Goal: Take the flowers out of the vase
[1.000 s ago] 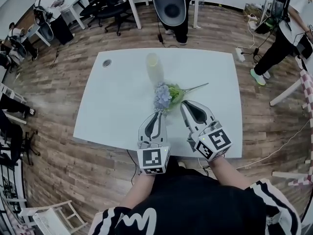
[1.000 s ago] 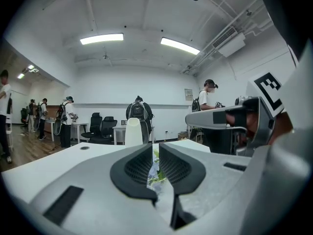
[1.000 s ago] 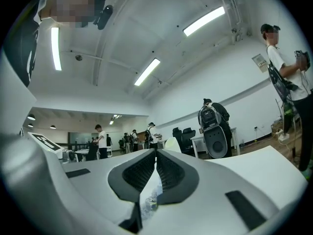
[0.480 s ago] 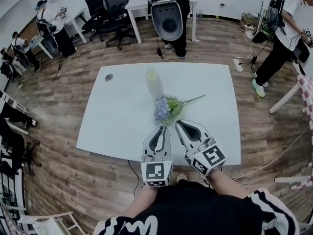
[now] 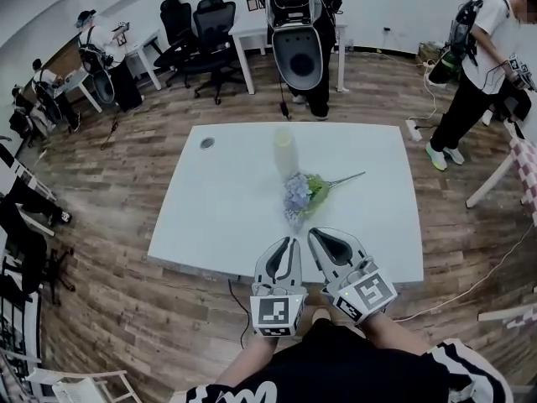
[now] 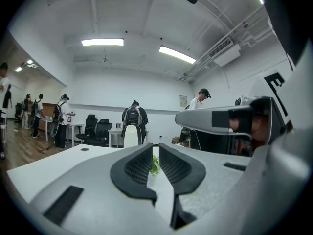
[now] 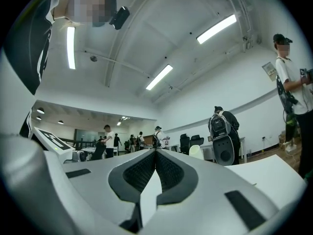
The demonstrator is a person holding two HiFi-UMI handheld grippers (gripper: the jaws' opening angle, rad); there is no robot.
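A pale, translucent vase (image 5: 285, 148) stands upright in the middle of the white table (image 5: 218, 200). Just in front of it the bunch of flowers (image 5: 300, 193) lies flat, blue and green heads toward me and the stem pointing right. My left gripper (image 5: 291, 242) hovers at the table's near edge, short of the flowers, with a narrow gap between its jaws and nothing in it. In the left gripper view (image 6: 155, 153) a bit of green leaf (image 6: 154, 166) shows through that gap. My right gripper (image 5: 315, 234) is beside it, shut and empty, and its pads meet in the right gripper view (image 7: 155, 153).
A round cable hole (image 5: 206, 143) sits at the table's far left. A person with a large white pack (image 5: 297, 55) stands at the far edge. Office chairs (image 5: 201, 36) are at the back left, another person (image 5: 470, 74) at the right, and a power strip (image 5: 413, 127) lies on the floor.
Both grippers have drawn back from the flowers toward the table's near edge. The flowers and vase stay where they were.
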